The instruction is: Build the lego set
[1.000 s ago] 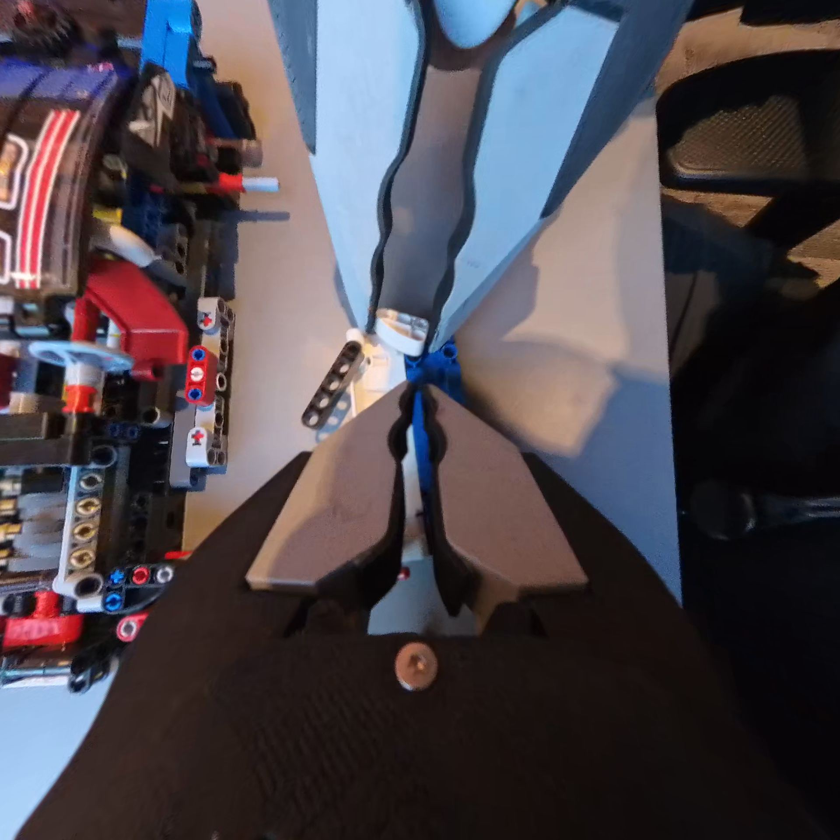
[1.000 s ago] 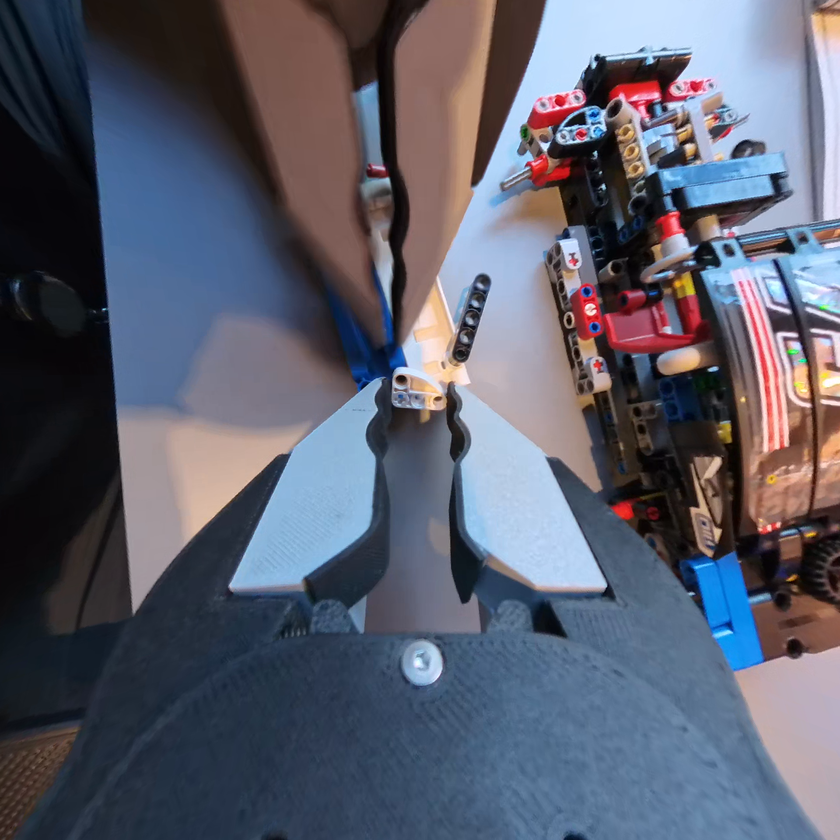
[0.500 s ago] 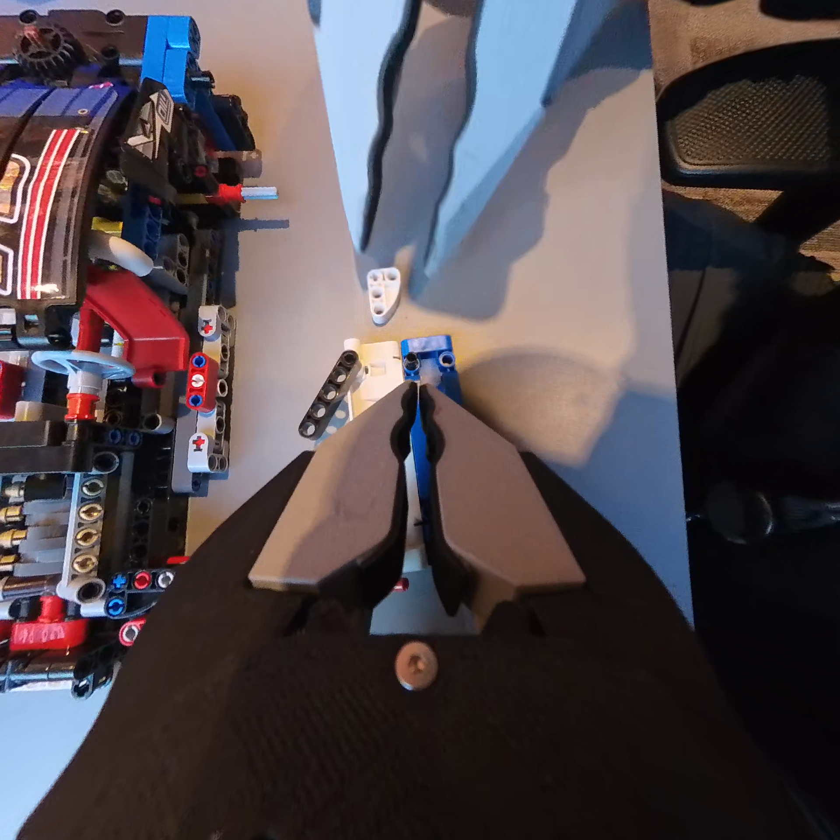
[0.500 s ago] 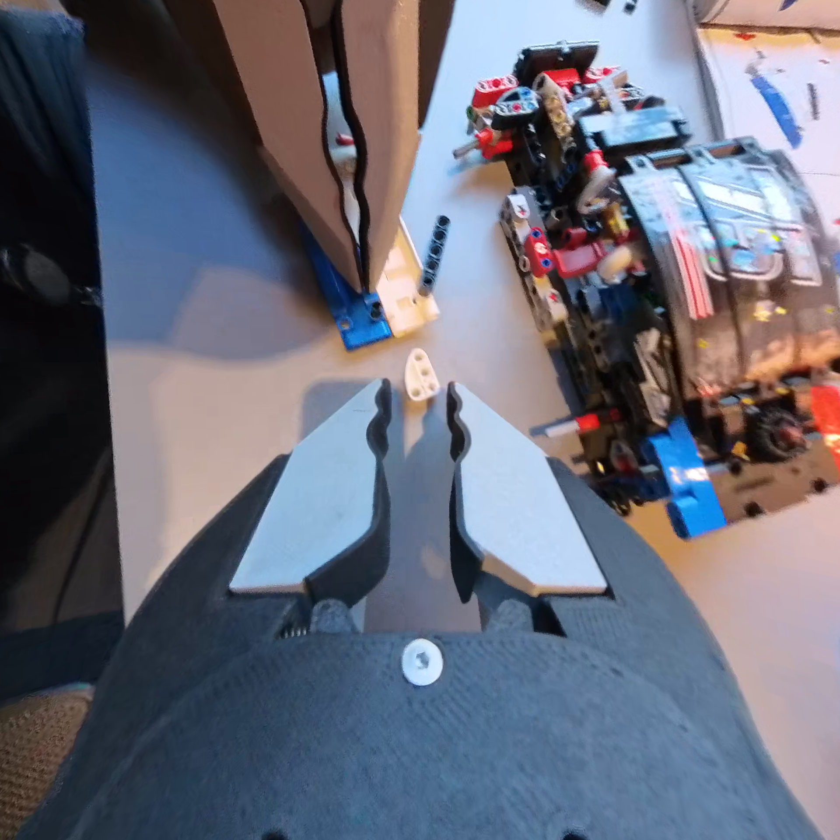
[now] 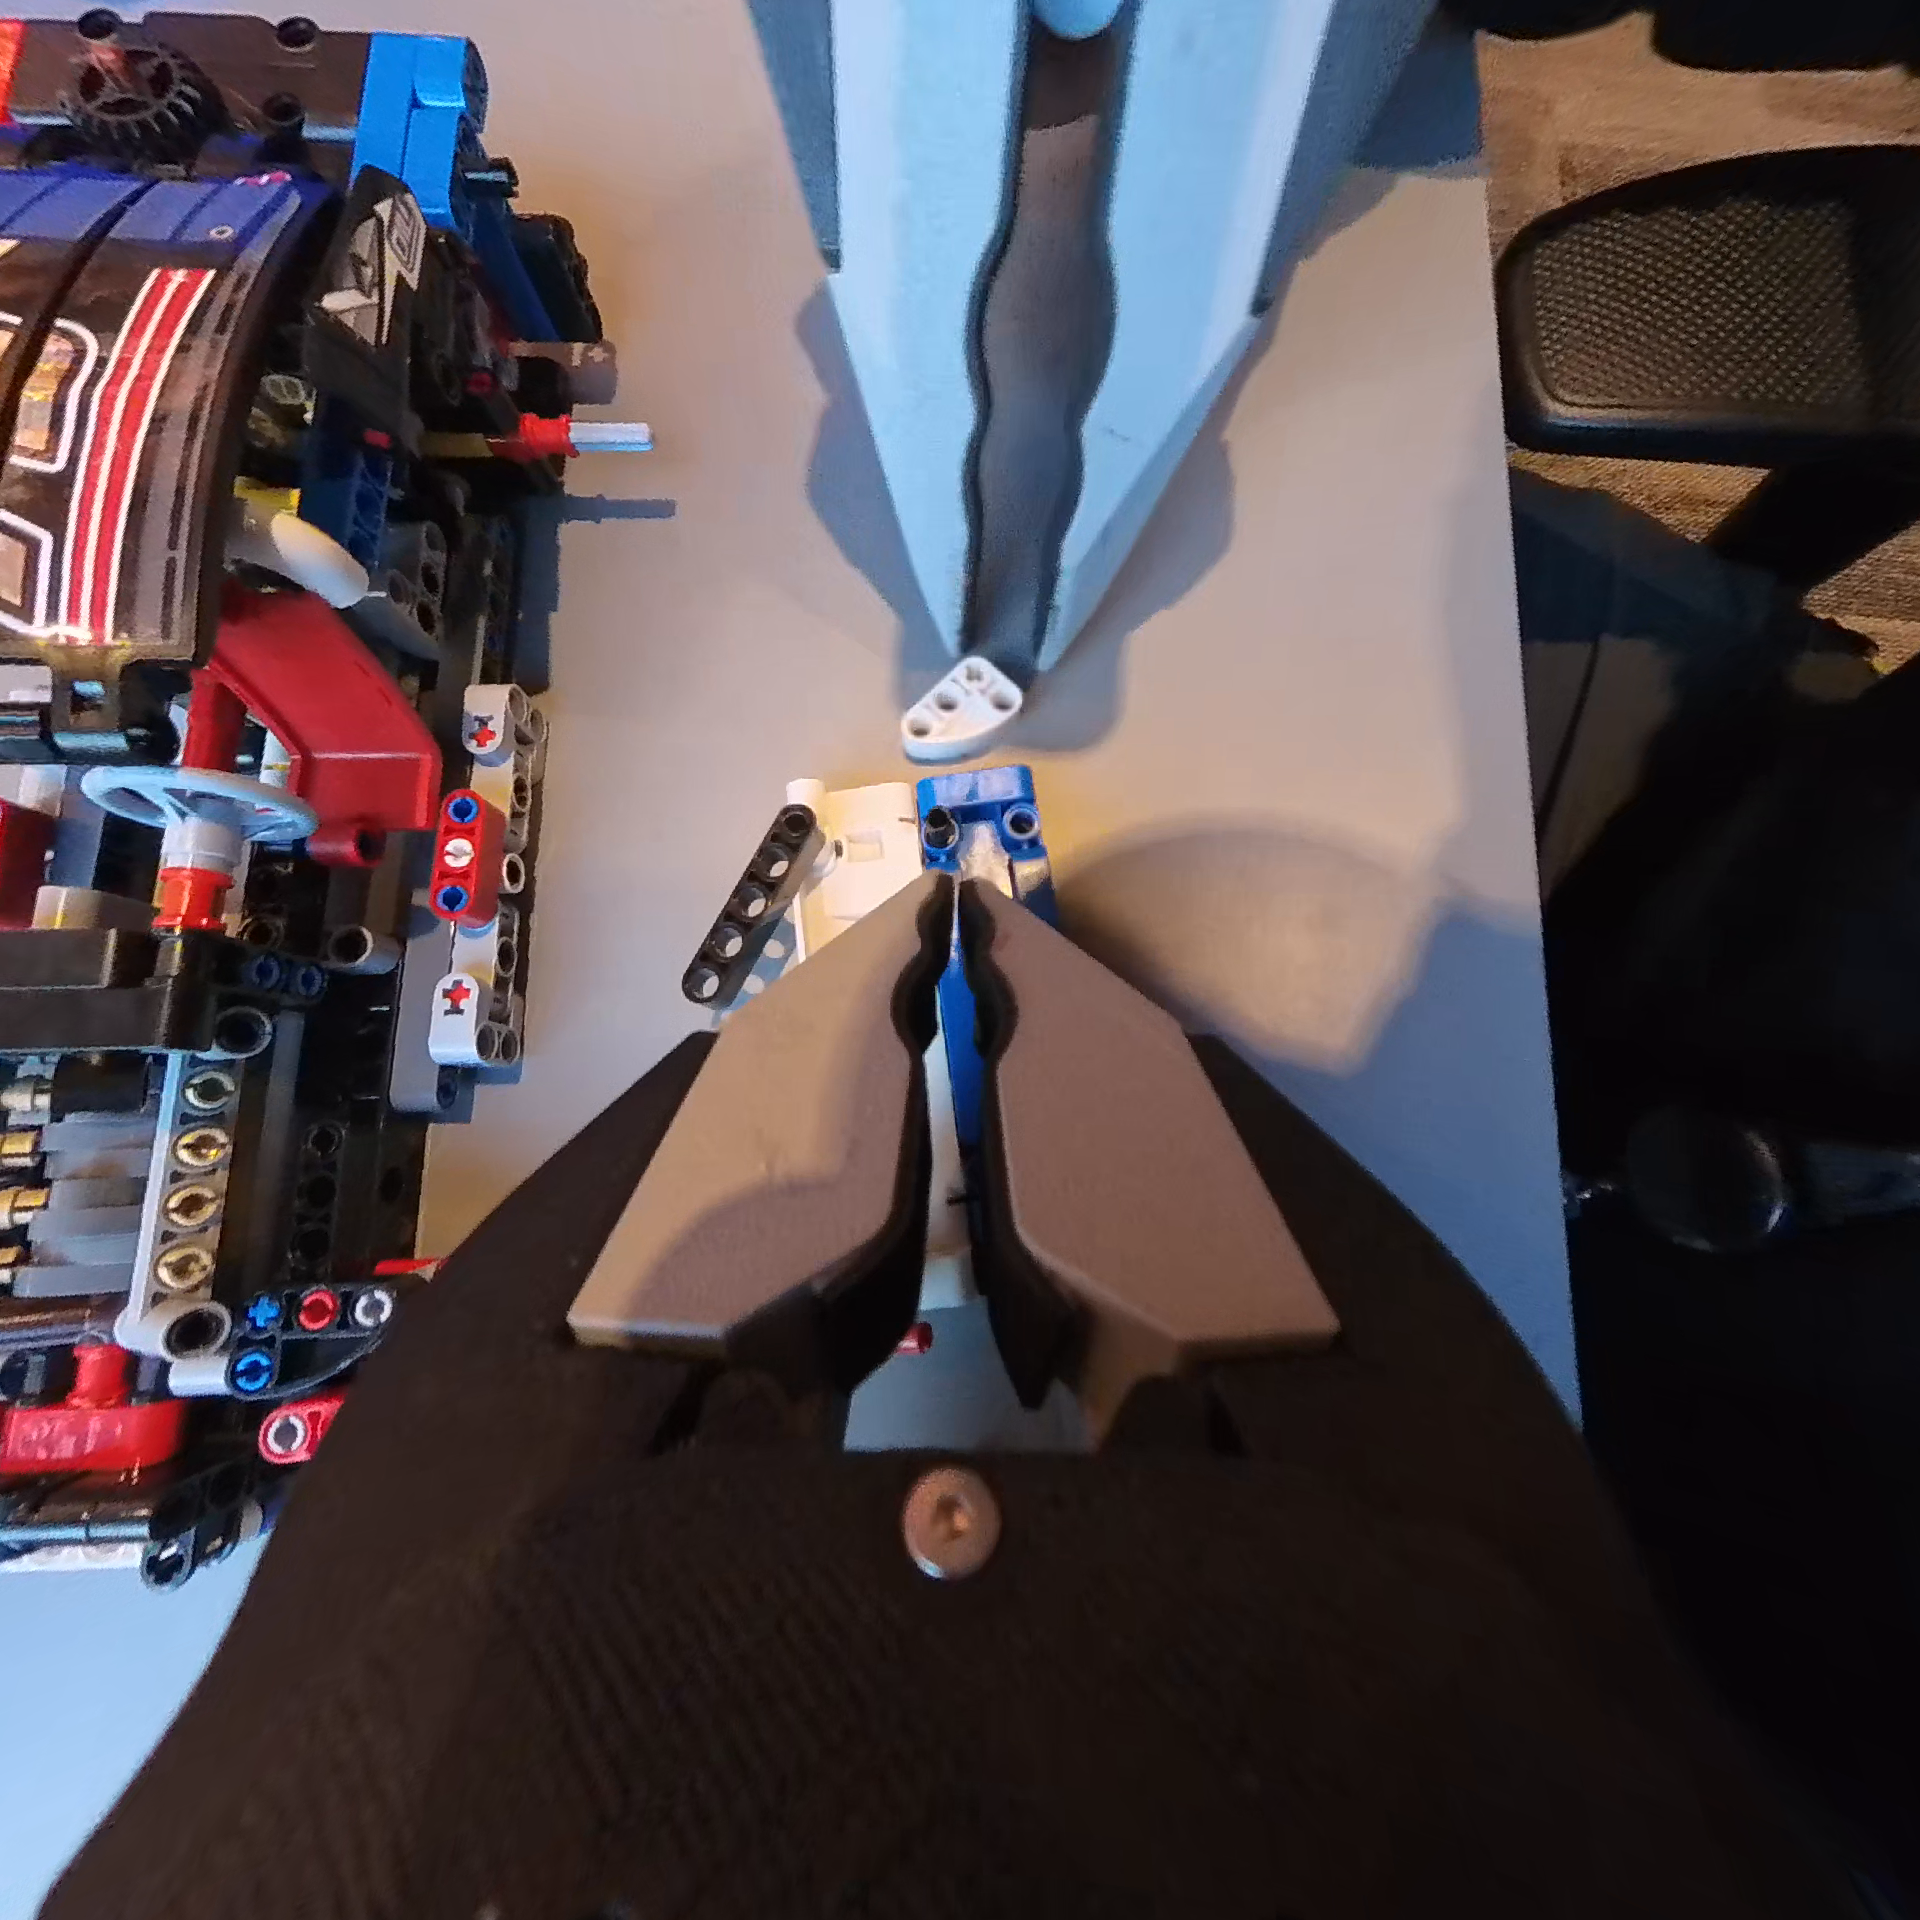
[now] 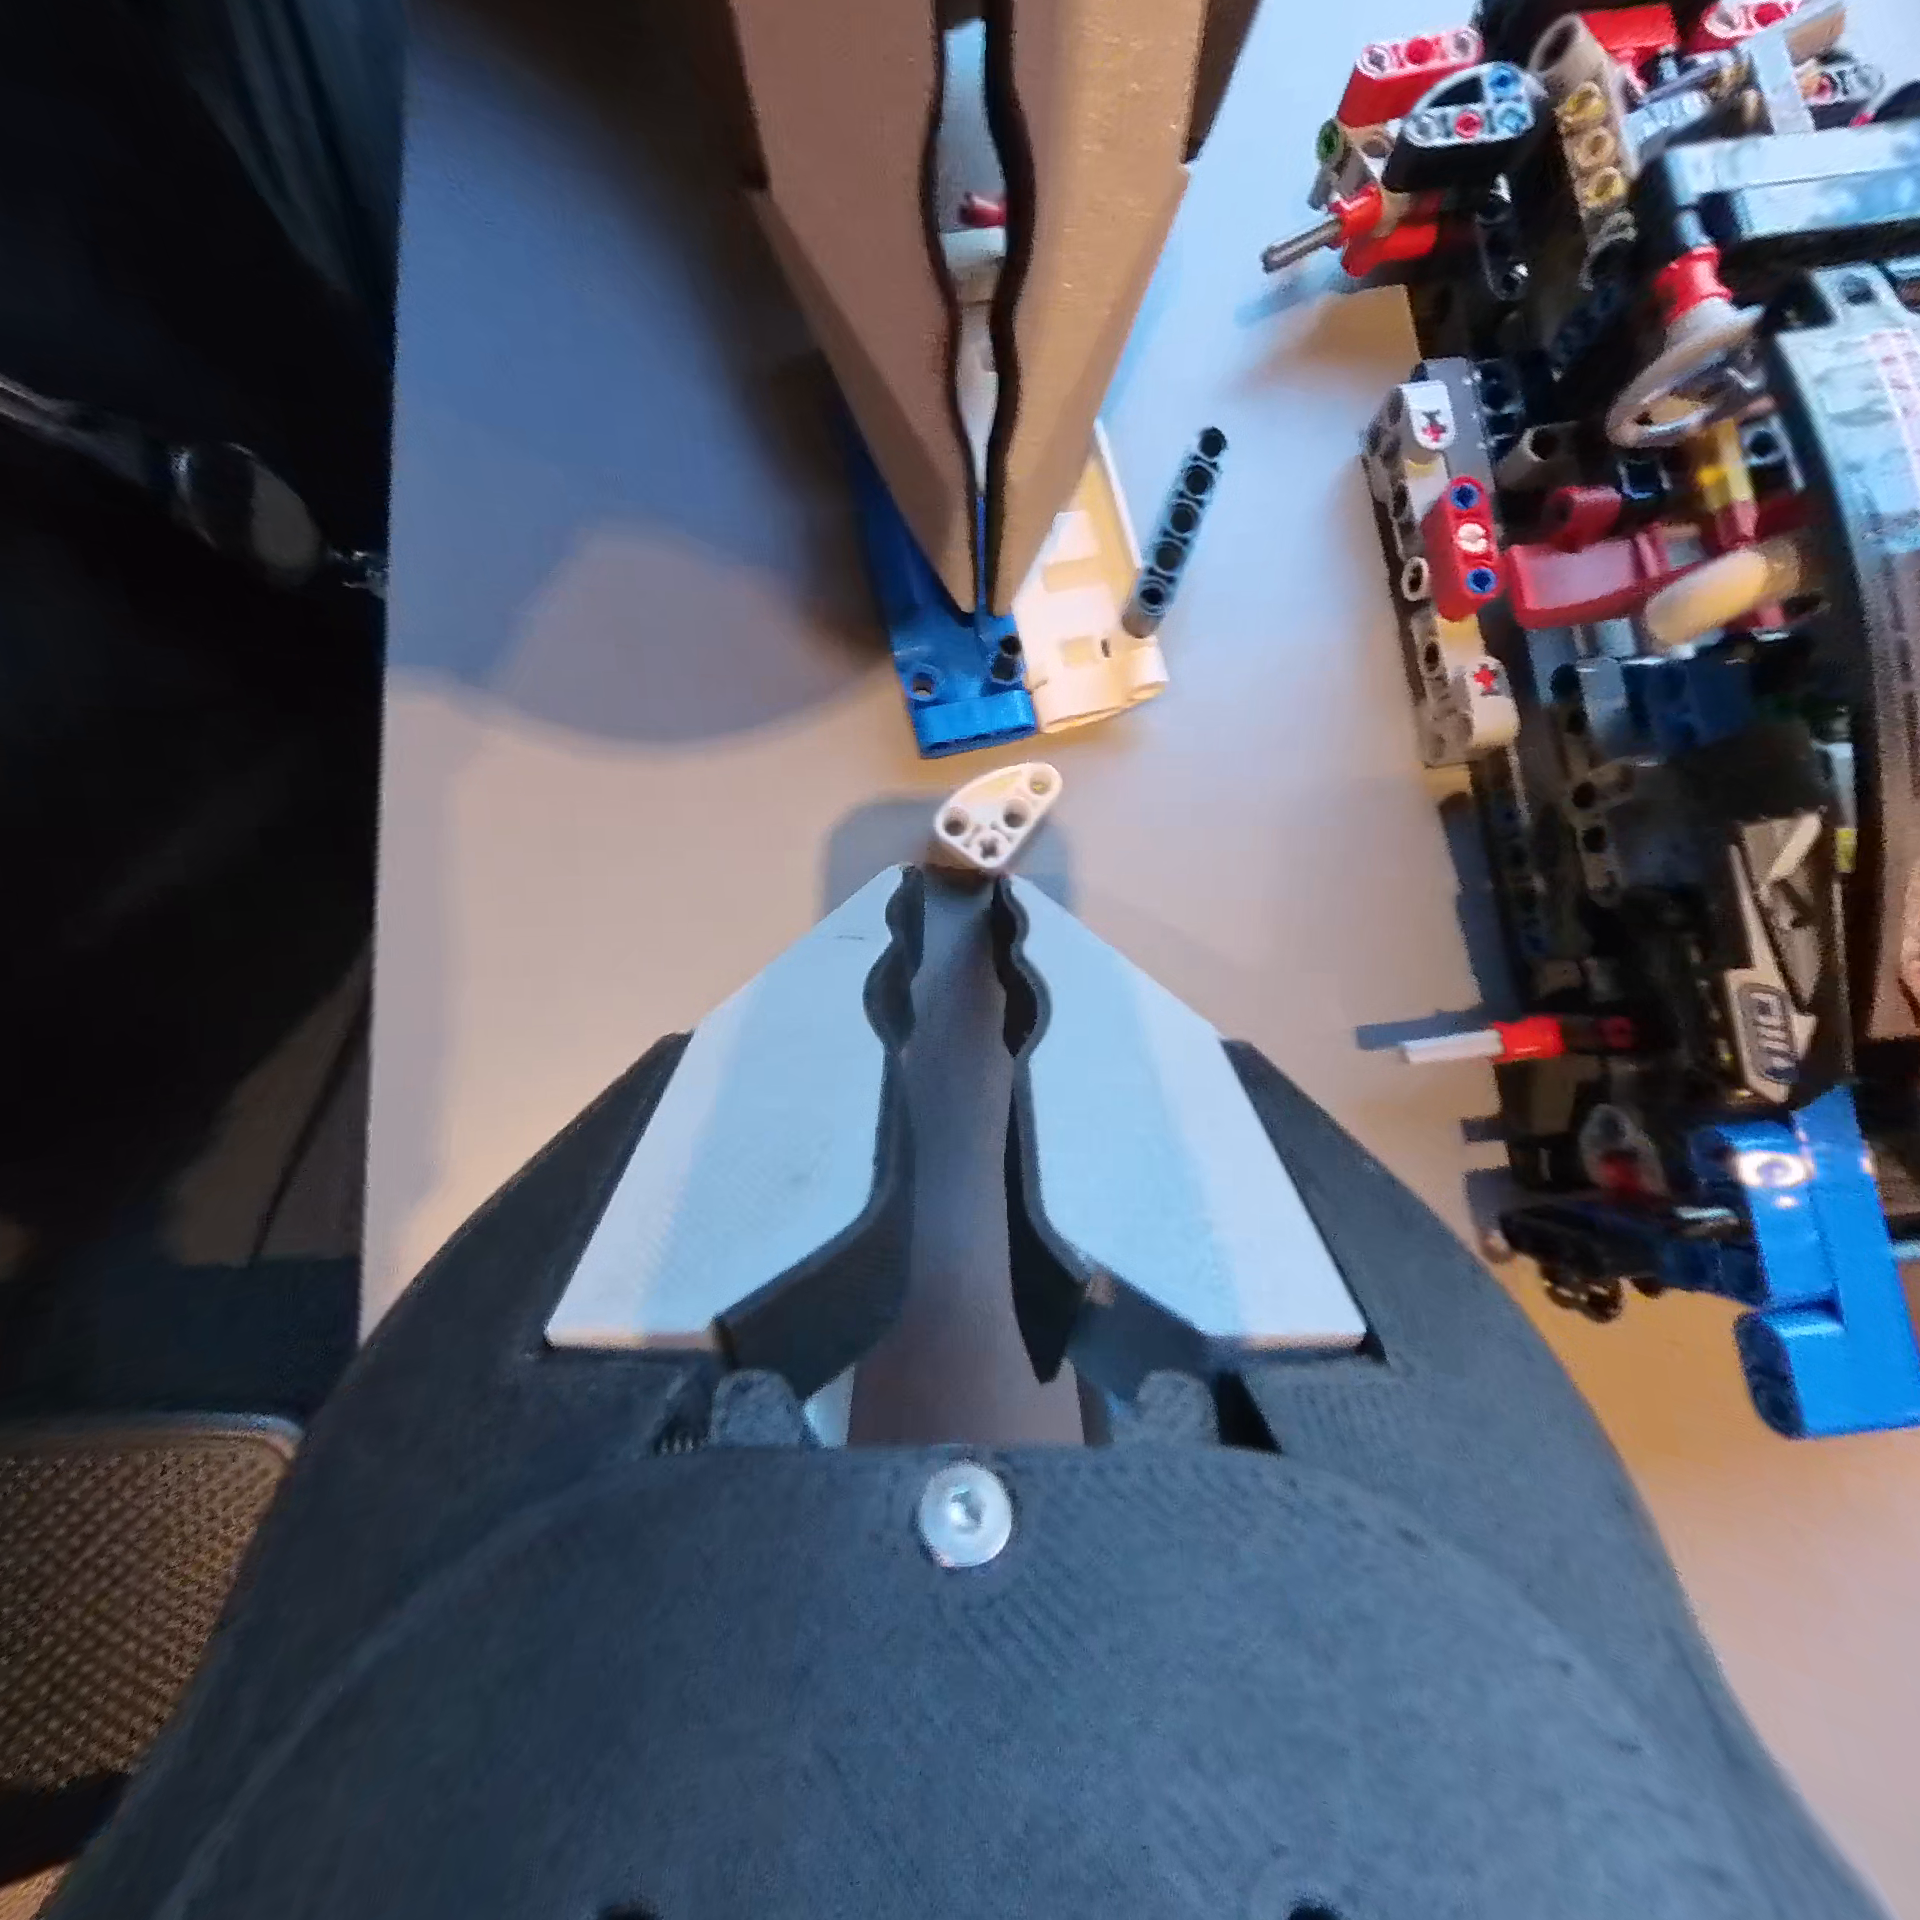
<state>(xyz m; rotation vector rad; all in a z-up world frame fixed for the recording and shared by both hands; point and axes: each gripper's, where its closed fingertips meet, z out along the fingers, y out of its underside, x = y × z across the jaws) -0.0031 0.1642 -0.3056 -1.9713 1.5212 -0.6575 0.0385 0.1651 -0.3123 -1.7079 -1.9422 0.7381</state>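
Observation:
My left gripper (image 5: 951, 883) is shut on a flat assembly lying on the table: a blue panel (image 5: 982, 821) joined to a white panel (image 5: 868, 842), with a black beam (image 5: 748, 904) along the white side. A small white triangular piece (image 6: 997, 810) lies just beyond the blue panel's end (image 6: 971, 686). My right gripper (image 6: 956, 883) has its tips closed narrowly on the near end of this piece. In the left wrist view the piece (image 5: 961, 707) sits at the tips of the right gripper (image 5: 997, 655), a short gap from the blue panel.
The large part-built lego car (image 5: 208, 727) stands along one side of the table, with a red pin on a white axle (image 5: 582, 434) sticking out toward the grippers. It also shows in the right wrist view (image 6: 1662, 623). The table edge and a dark chair (image 5: 1714, 312) lie on the other side. The gap from one gripper's tips to the other's is roughly 5 centimeters.
One second ago my right gripper held the white piece against the blue panel. It then let go and pulled back, leaving the piece on the table. Now it has returned and closed on it.

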